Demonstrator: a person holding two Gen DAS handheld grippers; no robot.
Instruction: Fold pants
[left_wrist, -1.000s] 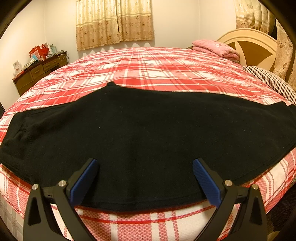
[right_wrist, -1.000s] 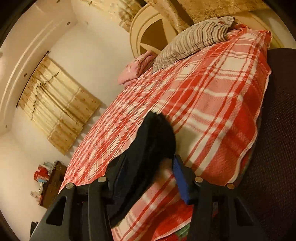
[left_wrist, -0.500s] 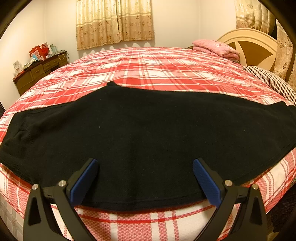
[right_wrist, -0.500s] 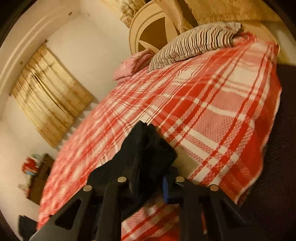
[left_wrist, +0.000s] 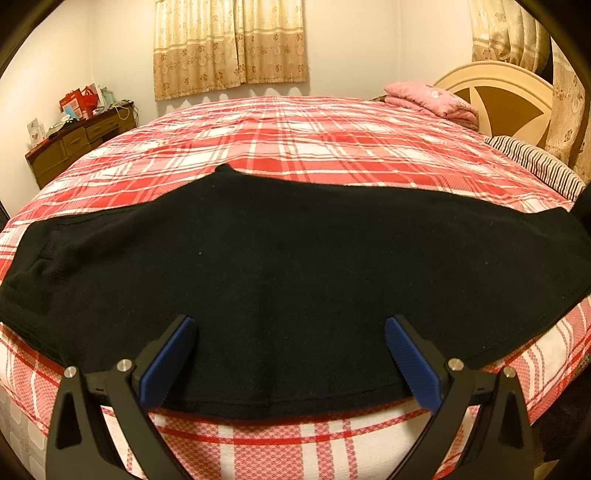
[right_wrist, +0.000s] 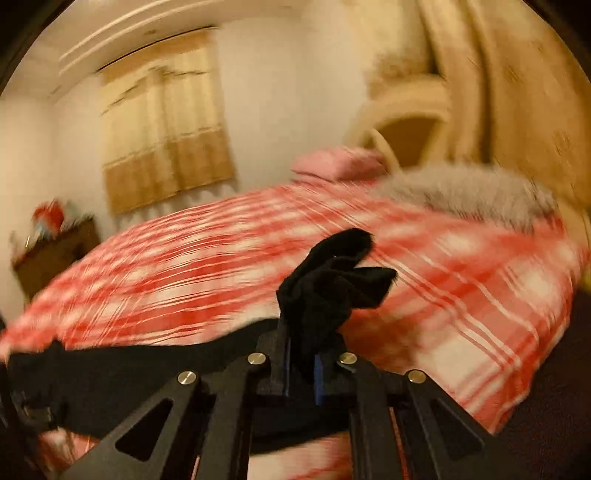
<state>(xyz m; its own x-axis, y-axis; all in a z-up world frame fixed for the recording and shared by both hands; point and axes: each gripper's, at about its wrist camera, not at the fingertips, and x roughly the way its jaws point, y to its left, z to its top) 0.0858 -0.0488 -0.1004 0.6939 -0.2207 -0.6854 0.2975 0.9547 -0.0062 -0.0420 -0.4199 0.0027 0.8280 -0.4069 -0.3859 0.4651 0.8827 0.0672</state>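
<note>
The black knit pants (left_wrist: 288, 280) lay spread flat across the near edge of the bed with the red-and-white plaid cover (left_wrist: 295, 147), running from about 9 o'clock to 3 o'clock in the left wrist view, hem hanging just at the mattress edge. The left gripper (left_wrist: 288, 354) sat low at 6 o'clock with its blue-padded fingers (left_wrist: 166, 358) spread wide, right over the near hem, with nothing between the pads.

The right gripper (right_wrist: 303, 365) was a different story: pressed together on a bunched-up end of the black pants (right_wrist: 328, 288), the fabric sticking up in a crumpled clump above the jaws, lifted off the cover. That view was pretty motion-blurred, so finer detail was hard to make out. The rest of the garment trailed off toward 9 o'clock along the bed edge.

Background stuff: a folded pink blanket (left_wrist: 432, 99) and a striped pillow (left_wrist: 535, 166) around 2 o'clock by the cream wooden headboard (left_wrist: 506, 99), beige patterned curtains (left_wrist: 229, 40) at 12, and a brown wooden dresser (left_wrist: 77, 140) at 10 o'clock.
</note>
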